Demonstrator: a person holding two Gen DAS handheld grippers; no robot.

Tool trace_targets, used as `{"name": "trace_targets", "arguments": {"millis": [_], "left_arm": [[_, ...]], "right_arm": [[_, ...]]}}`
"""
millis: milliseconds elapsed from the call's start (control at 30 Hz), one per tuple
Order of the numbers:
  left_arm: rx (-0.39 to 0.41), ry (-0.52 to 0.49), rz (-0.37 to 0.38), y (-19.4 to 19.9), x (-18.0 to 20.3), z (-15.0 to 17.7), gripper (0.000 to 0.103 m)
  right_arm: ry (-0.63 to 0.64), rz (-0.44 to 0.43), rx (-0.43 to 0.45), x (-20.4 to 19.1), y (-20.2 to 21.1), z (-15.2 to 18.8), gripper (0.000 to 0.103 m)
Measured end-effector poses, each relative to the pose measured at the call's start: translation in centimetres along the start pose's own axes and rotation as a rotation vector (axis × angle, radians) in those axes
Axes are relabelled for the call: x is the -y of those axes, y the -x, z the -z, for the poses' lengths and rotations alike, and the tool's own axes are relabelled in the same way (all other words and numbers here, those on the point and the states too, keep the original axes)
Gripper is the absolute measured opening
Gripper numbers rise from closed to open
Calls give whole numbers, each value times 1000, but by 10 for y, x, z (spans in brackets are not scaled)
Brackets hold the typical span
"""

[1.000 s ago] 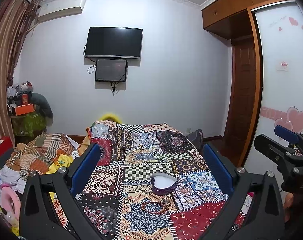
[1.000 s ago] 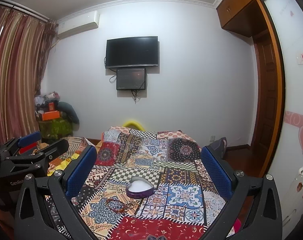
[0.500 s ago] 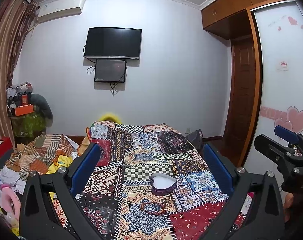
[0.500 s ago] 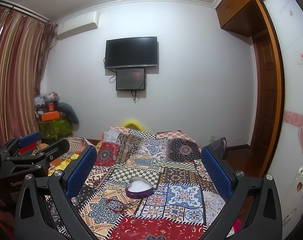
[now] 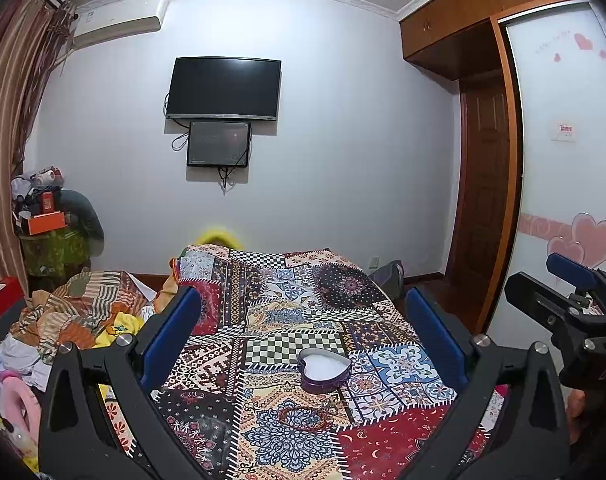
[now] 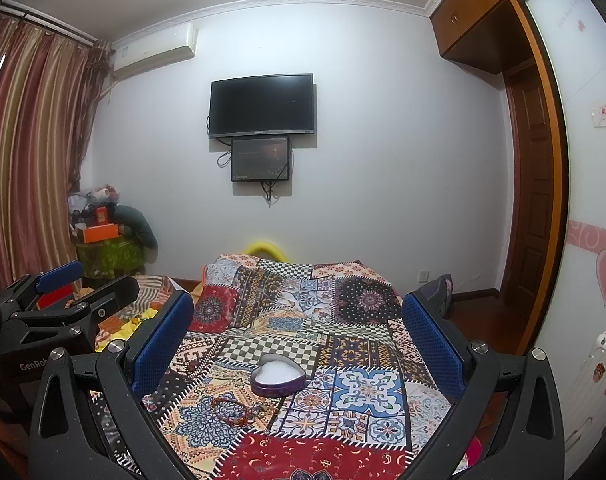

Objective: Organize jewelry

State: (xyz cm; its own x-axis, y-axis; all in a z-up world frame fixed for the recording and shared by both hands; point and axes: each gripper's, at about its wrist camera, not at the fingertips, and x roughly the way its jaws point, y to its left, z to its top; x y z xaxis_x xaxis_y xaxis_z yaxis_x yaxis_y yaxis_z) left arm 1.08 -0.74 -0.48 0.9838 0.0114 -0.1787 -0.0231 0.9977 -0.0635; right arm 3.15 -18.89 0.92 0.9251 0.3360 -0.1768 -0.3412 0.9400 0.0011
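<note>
A purple heart-shaped tin (image 5: 324, 369) with a white inside sits open on the patchwork bed cover (image 5: 287, 304); it also shows in the right wrist view (image 6: 278, 374). A red beaded bracelet (image 5: 303, 418) lies on the cover just in front of the tin, and shows in the right wrist view (image 6: 232, 409) too. My left gripper (image 5: 303, 328) is open and empty, held above the bed short of both. My right gripper (image 6: 295, 332) is open and empty, level with it on the right.
A heap of clothes (image 5: 75, 312) lies left of the bed. A cluttered stand (image 5: 51, 236) is in the far left corner. A wardrobe with heart stickers (image 5: 563, 208) runs along the right. A TV (image 5: 223, 88) hangs on the far wall.
Both views shift very slightly; the tin and bracelet sit a touch lower in frame. Both grippers stay open and empty.
</note>
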Motion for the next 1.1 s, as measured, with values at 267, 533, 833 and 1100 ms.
{"name": "trace_targets", "arguments": {"millis": [267, 533, 833, 1100], "left_arm": [[-2, 2, 0, -3, 1, 1, 103], [-9, 5, 3, -7, -3, 2, 103], [-128, 13, -32, -47, -17, 17, 103], [-337, 54, -97, -107, -51, 62, 97]], "right_arm": [[-2, 0, -4, 1, 0, 0, 103], [0, -2, -17, 3, -6, 2, 103], [3, 7, -86, 9, -34, 16, 103], [24, 33, -268, 21, -85, 56, 103]]}}
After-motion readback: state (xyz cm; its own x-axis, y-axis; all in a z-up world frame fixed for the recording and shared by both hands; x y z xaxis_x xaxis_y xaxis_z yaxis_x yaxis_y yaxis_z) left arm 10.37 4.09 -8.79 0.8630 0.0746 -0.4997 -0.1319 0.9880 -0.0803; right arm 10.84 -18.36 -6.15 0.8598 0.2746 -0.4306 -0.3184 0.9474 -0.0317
